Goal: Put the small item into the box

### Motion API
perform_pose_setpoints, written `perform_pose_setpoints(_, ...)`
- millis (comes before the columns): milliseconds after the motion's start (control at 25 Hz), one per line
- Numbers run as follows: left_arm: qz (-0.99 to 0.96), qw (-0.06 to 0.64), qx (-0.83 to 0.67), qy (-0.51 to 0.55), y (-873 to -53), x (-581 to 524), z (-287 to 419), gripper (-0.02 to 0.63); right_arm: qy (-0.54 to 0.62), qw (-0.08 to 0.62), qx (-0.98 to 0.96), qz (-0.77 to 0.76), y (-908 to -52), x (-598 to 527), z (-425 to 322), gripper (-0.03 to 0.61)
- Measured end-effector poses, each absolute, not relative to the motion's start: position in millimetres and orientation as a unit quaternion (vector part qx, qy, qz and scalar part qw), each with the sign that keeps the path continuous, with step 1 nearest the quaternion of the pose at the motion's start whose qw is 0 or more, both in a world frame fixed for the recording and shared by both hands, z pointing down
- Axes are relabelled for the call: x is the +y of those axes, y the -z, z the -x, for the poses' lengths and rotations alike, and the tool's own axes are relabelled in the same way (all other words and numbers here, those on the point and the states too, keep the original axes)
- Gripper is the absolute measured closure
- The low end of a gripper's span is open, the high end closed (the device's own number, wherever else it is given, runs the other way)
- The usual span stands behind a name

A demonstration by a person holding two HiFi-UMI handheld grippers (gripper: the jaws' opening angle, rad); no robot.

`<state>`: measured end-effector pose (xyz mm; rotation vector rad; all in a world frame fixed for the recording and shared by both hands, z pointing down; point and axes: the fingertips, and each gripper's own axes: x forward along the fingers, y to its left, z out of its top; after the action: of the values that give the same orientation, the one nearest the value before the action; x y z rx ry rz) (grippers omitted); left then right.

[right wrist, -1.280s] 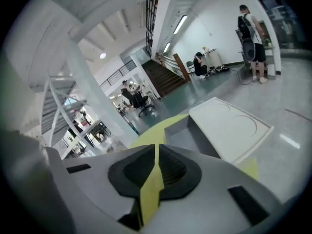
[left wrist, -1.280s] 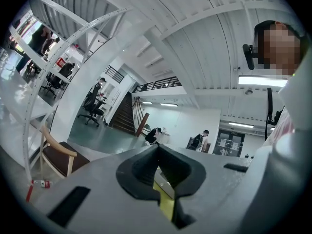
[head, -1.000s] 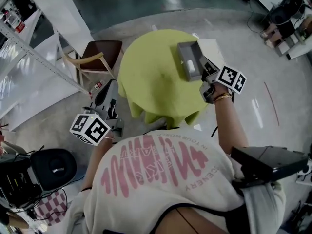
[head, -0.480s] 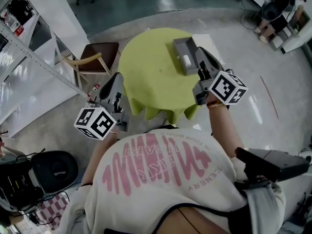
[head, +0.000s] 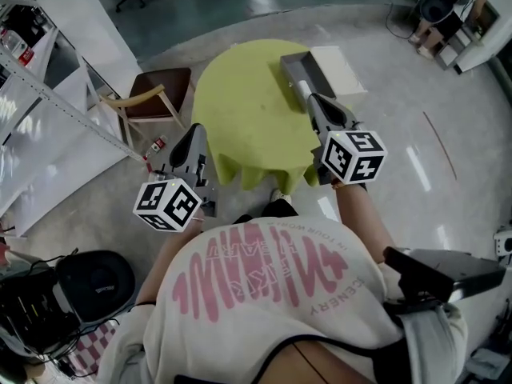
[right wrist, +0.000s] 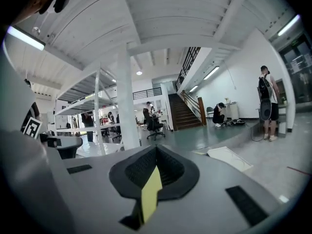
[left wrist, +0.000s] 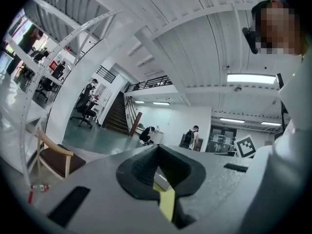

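A round table under a yellow-green cloth (head: 248,110) stands in front of me. The grey box (head: 294,69) rests open at its far right edge, and I cannot make out the small item inside it. My right gripper (head: 309,99) hovers just before the box, pointing at it, jaws shut and empty. My left gripper (head: 198,129) hangs off the table's left edge, also shut with nothing in it. In the left gripper view the left gripper (left wrist: 157,149) shows only a sliver of yellow cloth between closed jaws. The right gripper (right wrist: 156,149) looks the same in the right gripper view.
A white flat board (head: 339,69) lies just right of the box. A wooden chair (head: 156,88) with a brown seat stands left of the table, beside white metal shelving (head: 56,94). A black seat (head: 96,277) sits at lower left. Several people stand far off in the hall.
My right gripper has drawn back from the box toward me, risen, and rolled so its marker cube faces up. The left gripper shifted slightly. Both stayed shut.
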<state>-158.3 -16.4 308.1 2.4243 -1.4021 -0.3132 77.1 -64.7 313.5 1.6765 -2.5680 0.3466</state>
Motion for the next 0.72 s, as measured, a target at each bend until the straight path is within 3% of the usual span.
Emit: perform_pose_setpoints(720,-0.849,0.208,-0.483,0.055,-354.8,8.0,165.6,0.606,-0.160,0.097,-0.809,-0.557,-364.3,-29.1,-71.9,0.572)
